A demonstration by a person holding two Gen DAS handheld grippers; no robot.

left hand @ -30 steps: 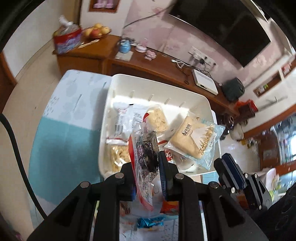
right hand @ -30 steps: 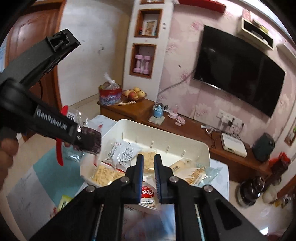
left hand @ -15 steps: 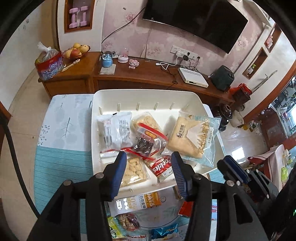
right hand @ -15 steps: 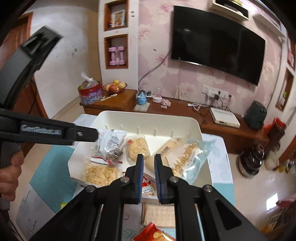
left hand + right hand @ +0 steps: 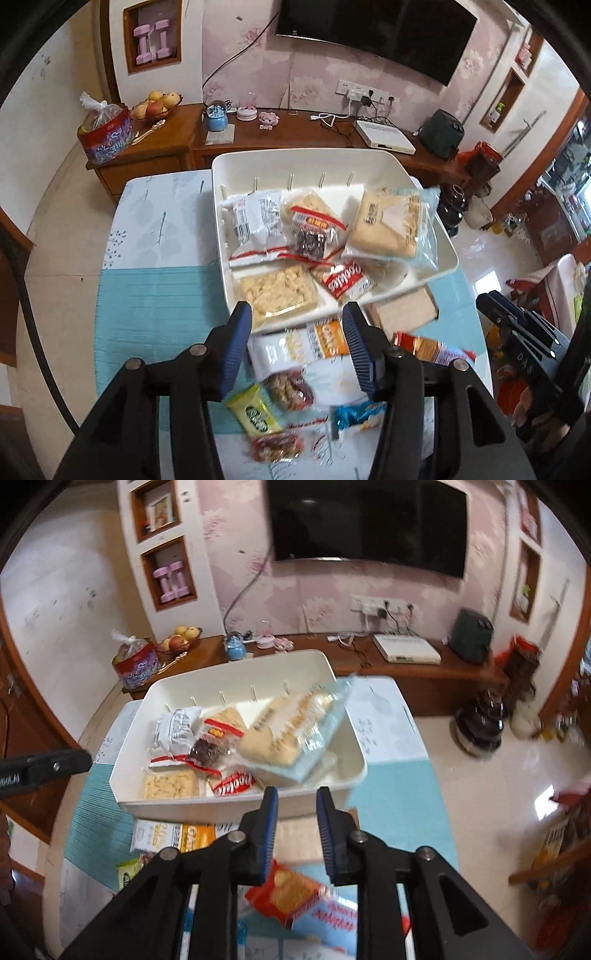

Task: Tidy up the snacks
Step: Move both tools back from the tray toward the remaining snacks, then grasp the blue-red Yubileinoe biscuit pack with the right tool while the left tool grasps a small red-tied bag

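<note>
— since a second ago the left tongs (image 5: 297, 325) have let go of the clear packet with the red strip (image 5: 314, 230); it now lies in the white tray (image 5: 306, 158), and those tongs have pulled back over the loose snacks. the right tongs (image 5: 293, 805) have gone from nearly pressed together to a modest gap.

— so how much is done? go left to right.

— in the tray, from the left: a white wrapped packet (image 5: 255, 225), the clear red-strip packet on top of the middle, and a big pale cake in a blue-edged bag (image 5: 391, 225) leaning at the right wall. along the near edge, a bag of pale puffs (image 5: 277, 291) and a red cookie packet (image 5: 345, 280). i'd judge roughly half the pile is sorted.

— and what's left?

— on the bench (image 5: 155, 295), just in front of the tray: a white and orange pouch (image 5: 299, 345) between the left fingers, a green packet (image 5: 253, 413), a bag of brownish nuts (image 5: 290, 389), a blurred red packet (image 5: 277, 446) at the very bottom, a blue one (image 5: 356, 413), a brown flat pack (image 5: 404, 312) tucked by the tray's corner, and a red cracker packet (image 5: 291, 893) under the right tongs.

— both empty?

— yes, both spread and holding nothing. the left is wide apart above the pouch, which looks like its likely next pick; the right sits over the cracker packet.
</note>
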